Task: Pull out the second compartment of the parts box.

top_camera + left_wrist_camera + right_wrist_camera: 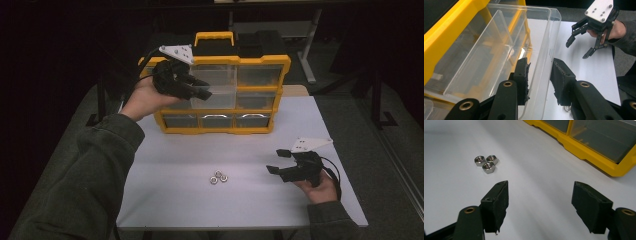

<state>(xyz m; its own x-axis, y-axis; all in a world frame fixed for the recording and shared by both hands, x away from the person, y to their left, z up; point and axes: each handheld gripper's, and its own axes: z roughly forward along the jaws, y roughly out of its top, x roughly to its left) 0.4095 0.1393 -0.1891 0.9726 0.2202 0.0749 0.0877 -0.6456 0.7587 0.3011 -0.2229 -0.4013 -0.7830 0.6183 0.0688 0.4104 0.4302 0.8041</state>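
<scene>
An organizer case (220,125) stands at the table's (165,200) far edge, a drawer (506,47) pulled out, three hex nuts (218,177) lying before it.

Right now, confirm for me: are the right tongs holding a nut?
No: the right tongs stand open over bare table, with the three nuts lying ahead.

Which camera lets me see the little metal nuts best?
The right gripper view: the three nuts lie close and sharp on the white table, touching in a cluster, holes up. The high view shows them as tiny specks. In the left gripper view a jaw covers nearly all of them.
</scene>
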